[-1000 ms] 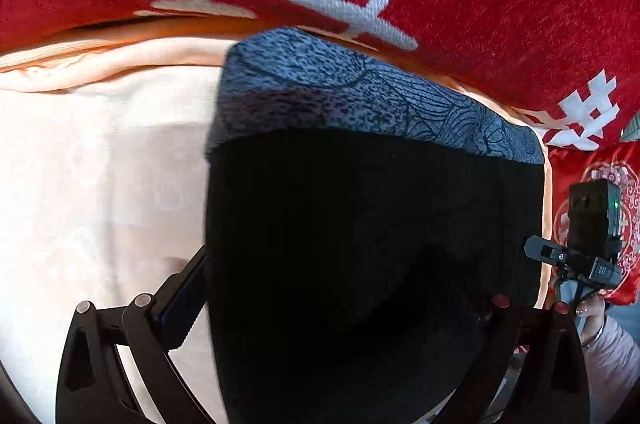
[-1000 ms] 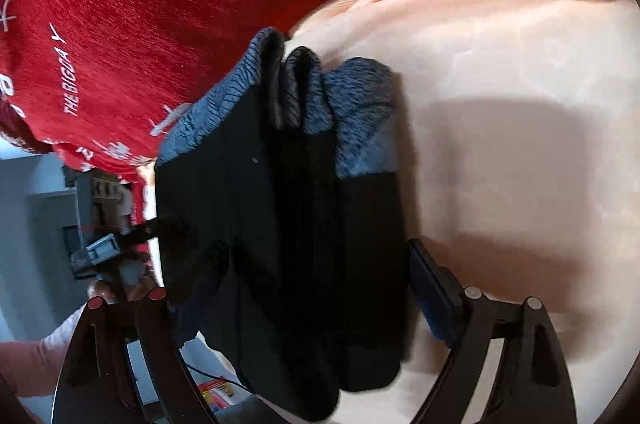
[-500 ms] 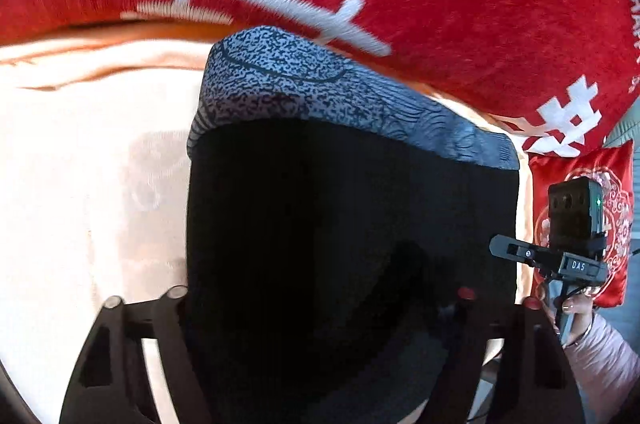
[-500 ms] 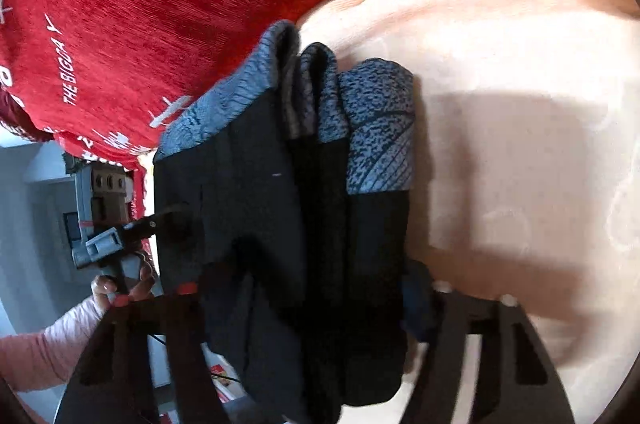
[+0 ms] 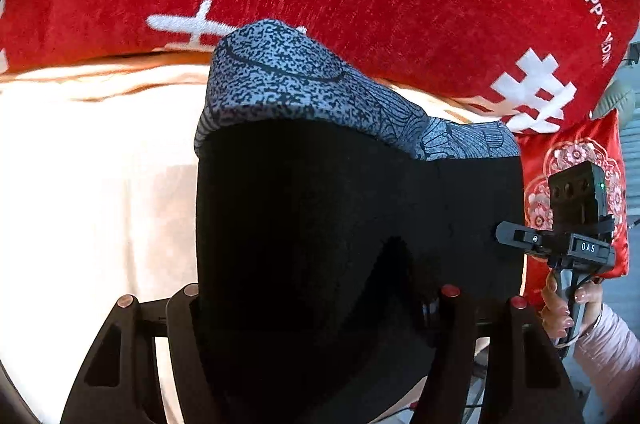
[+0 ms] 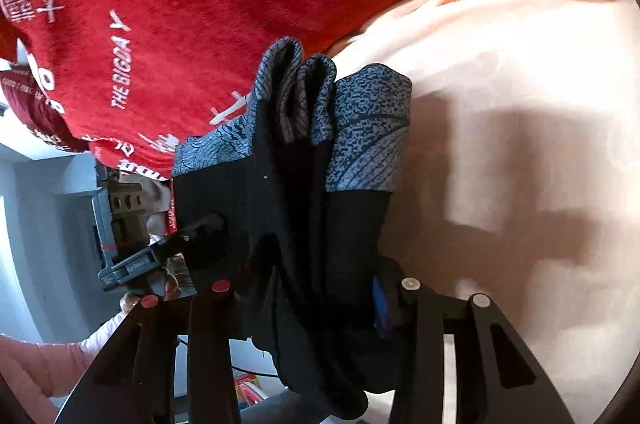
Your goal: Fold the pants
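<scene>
Both claws are closing on the folded pants (image 5: 352, 224), left claw (image 5: 316, 300) at six o'clock, right claw (image 6: 312, 288) gripping the stacked layers above the peach bed (image 6: 520, 103). Lift under way; next, I'd judge, carry it level and set it down flat.

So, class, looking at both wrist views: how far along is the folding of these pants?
Done: the pants are already folded into a thick stack, several patterned grey layers showing at one end. In hand: the left gripper and the right gripper each straddle the bundle, jaws closing on it over the peach blanket. Left: setting the bundle down neatly.
</scene>
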### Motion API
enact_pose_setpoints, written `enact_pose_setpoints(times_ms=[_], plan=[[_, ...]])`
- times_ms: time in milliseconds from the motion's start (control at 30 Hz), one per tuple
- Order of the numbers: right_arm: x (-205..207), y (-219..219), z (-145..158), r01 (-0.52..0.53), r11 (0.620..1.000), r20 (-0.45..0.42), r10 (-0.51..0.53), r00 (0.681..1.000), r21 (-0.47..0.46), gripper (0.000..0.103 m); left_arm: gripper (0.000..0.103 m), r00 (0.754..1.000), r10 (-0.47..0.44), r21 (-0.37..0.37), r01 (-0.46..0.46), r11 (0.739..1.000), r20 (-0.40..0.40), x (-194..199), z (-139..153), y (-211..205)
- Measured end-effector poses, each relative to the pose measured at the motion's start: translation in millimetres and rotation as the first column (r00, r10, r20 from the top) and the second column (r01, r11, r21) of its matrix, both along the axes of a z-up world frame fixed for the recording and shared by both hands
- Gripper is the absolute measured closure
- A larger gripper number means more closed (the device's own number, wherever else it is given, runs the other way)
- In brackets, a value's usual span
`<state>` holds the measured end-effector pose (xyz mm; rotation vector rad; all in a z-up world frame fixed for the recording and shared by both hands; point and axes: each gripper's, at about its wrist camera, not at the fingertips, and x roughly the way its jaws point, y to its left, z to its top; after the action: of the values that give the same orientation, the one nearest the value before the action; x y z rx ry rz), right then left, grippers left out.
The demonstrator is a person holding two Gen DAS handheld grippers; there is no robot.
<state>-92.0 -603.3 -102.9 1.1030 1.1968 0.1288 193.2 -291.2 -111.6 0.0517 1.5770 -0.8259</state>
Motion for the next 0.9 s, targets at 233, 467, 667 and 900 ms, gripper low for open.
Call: enact_pose_setpoints(times_ms=[233,467,667,900], plan=[[-28,24,17,0.008,1.0,0.003,-0.008,1.0,0.029,0.058,0.035,1.0,-0.03,0.028,0.03,0.999,-0.007,-28,8,31],[-55,48,7,-0.003,1.0,-0.032,0.003,0.999,0.007,0.058,0.035,0.997,0.001,0.035,0.002,0.999,-0.081,-51,-21,39],[-62,54,-23,-0.027,0.998,-0.103,0.022,0.994,-0.05,0.056,0.019,0.998,-0.039,0.067,0.041,0.997,-0.041,-53,-42,41],[-57,52,-31,-0.046,0.994,-0.168,0.029,0.985,-0.098,0.045,0.011,0.997,-0.076,0.137,0.071,0.988,0.034,-57,-36,33]])
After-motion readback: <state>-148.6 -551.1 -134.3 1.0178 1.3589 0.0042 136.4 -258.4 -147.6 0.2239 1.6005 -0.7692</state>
